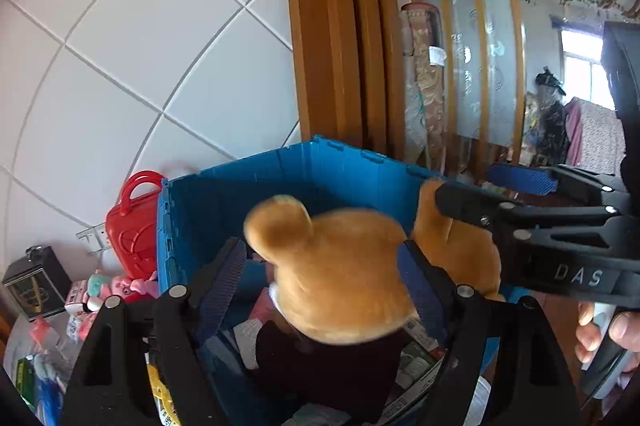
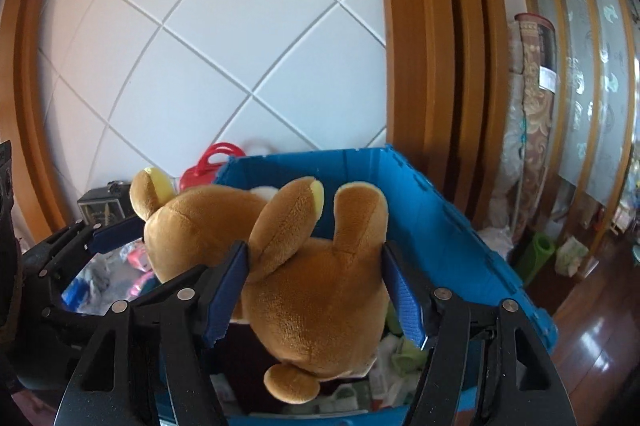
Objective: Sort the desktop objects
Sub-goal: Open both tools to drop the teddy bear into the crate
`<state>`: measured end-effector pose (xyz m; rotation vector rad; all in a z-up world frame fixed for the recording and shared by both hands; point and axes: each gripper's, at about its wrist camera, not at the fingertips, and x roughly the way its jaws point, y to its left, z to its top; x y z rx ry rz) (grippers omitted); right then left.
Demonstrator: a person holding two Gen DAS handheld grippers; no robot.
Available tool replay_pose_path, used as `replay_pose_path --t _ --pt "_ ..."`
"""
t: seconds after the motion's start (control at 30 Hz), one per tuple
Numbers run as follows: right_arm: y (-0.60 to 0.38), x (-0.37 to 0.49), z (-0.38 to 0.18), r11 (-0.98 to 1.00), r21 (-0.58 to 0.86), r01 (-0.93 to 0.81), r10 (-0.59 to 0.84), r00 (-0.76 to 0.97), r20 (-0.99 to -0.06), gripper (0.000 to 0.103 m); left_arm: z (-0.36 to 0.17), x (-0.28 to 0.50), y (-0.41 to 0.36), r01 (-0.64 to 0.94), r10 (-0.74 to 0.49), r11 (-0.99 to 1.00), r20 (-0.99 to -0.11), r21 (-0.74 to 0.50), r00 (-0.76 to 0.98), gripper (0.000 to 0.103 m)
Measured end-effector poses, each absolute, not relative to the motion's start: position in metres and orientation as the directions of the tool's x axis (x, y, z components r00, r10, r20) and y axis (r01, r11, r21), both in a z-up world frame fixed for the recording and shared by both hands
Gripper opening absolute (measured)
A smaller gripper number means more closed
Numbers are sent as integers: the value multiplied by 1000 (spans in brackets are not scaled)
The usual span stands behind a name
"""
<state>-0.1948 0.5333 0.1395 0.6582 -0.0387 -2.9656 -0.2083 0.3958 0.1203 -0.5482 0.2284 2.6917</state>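
The brown plush bear (image 2: 304,290) hangs over the open blue crate (image 2: 432,210), blurred in the left wrist view. The right gripper (image 2: 316,290) clamps its body, both blue pads pressing the fur. The left gripper (image 1: 320,286) flanks its head; the motion blur probably hides whether those pads touch. The crate's contents are mostly covered, and a red case (image 1: 134,226) peeks from behind it on the left.
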Motion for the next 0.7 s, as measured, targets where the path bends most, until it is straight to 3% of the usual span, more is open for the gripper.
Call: replay_pose_path --t 0.03,0.17,0.23,0.53,0.7 --pt "544 -196 136 -996 51 77 -92 -901 -424 78 116 -209 398 -390 323 -917 -417 85 -850 78" --pt "572 -201 121 -996 64 66 -88 -891 -445 88 104 -202 405 -353 280 -931 -442 91 -852 78" --pt "576 -198 115 -996 60 69 -89 -890 -446 102 101 -193 407 -336 260 -936 -440 105 -860 78" --pt "578 -164 110 -996 55 74 -89 -921 -379 103 105 -146 402 -230 172 -964 -345 134 -923 78" --pt "574 -140 110 -998 51 34 -49 -943 -328 103 101 -122 375 -144 110 -986 -323 83 -940 78"
